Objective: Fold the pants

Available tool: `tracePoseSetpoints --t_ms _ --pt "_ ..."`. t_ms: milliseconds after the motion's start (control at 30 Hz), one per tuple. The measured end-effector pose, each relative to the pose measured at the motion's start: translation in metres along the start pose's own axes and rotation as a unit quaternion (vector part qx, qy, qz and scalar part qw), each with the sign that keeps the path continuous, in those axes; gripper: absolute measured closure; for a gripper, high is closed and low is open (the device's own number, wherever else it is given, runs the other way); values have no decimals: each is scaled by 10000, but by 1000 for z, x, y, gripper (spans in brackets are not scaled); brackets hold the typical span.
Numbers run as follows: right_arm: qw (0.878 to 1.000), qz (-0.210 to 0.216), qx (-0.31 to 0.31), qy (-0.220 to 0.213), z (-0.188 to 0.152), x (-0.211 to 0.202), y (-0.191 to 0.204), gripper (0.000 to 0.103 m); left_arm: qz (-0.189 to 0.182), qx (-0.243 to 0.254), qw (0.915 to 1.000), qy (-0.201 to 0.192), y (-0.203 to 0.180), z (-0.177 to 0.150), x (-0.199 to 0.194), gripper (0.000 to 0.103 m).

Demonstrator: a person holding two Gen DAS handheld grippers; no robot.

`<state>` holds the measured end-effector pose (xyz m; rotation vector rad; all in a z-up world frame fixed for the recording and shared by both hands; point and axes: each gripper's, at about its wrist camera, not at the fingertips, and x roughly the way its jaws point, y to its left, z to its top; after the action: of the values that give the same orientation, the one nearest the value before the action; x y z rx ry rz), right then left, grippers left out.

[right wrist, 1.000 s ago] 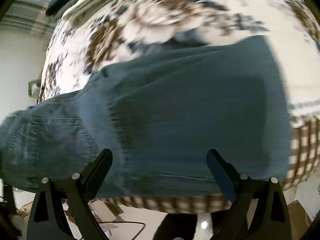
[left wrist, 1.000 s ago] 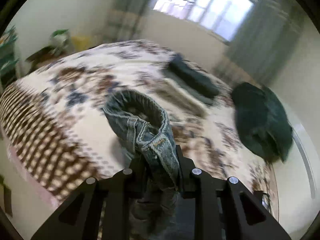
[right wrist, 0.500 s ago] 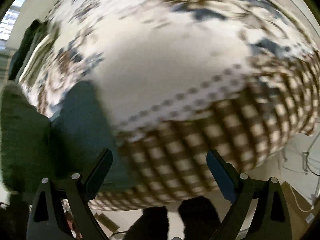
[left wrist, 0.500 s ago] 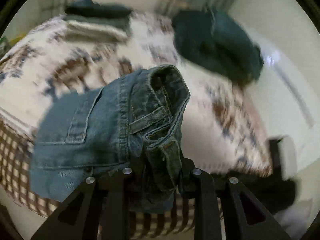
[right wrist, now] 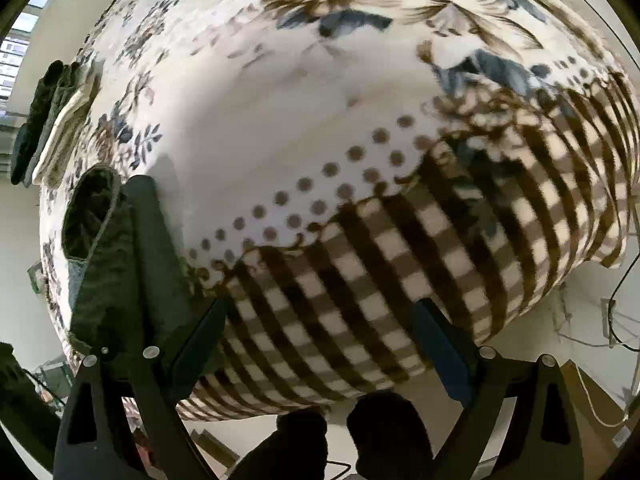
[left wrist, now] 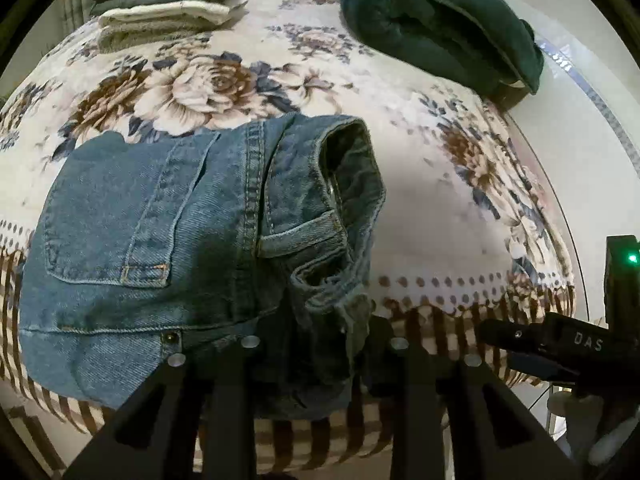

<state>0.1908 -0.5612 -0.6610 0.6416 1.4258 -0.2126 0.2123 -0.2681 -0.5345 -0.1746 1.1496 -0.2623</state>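
Observation:
Blue denim jeans (left wrist: 168, 232) lie folded on the floral bedspread (left wrist: 440, 184) near its front edge, back pocket up, waistband bunched at the right. My left gripper (left wrist: 324, 344) is shut on the waistband fold. The jeans also show in the right wrist view (right wrist: 116, 264) at the far left. My right gripper (right wrist: 320, 320) is open and empty above the checked border of the bedspread (right wrist: 360, 264), to the right of the jeans. It appears in the left wrist view as a black tool (left wrist: 560, 352) at the right edge.
A stack of folded clothes (left wrist: 168, 4) lies at the far side of the bed. A dark green garment pile (left wrist: 440, 16) sits at the far right. The bed's front edge hangs over the floor; the person's feet (right wrist: 340, 436) stand below.
My left gripper has lowered the jeans onto the bed, so they now lie flat. My right gripper has swung right, away from the jeans, over the checked border.

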Motion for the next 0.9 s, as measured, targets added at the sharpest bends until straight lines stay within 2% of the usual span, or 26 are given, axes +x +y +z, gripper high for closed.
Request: tracePoseSetpoints --t_ms 133,167,233,267,300,367,433,467,567,667,733,800,833,900 --pt "9999 105 -75 -17 2 -4 16 6 77 -122 9993 346 -2 6 1 72" --pt "9998 158 -92 -30 3 -6 20 6 58 -172 9990 412 -1 8 -1 67" --pt "9995 286 -121 -98 6 -11 29 6 -3 -259 9986 462 1 14 -11 46" --pt "9990 390 -139 -153 8 -14 33 6 -54 -318 9985 437 3 20 -22 26" --pt "9983 520 -179 -213 10 -18 38 6 -62 -359 9986 392 5 23 -29 16" --pt "9967 694 -270 -321 14 -24 49 6 -134 -506 9983 244 16 35 -50 14" --pt "9943 925 -375 -365 19 -26 63 6 -53 -665 9977 78 35 47 -72 12" --pt "9933 1020 -418 -359 20 -24 69 6 68 -691 9976 23 44 52 -78 11" --pt "9897 1321 -514 -179 28 -3 91 5 760 -719 9944 -166 89 66 -89 11" --pt "9850 1624 -580 -20 37 28 108 3 1359 -774 9877 2 141 74 -78 11" --pt "9807 1876 -545 2 45 51 116 2 1544 -816 9845 151 168 75 -70 11" --pt "9758 2106 -407 426 54 77 124 2 1687 -875 9815 240 190 75 -65 11" --pt "9738 2168 -345 587 56 85 127 5 1739 -900 9802 298 199 76 -62 11" --pt "9718 2287 -358 451 55 84 133 49 1753 -964 9791 370 209 75 -59 11"
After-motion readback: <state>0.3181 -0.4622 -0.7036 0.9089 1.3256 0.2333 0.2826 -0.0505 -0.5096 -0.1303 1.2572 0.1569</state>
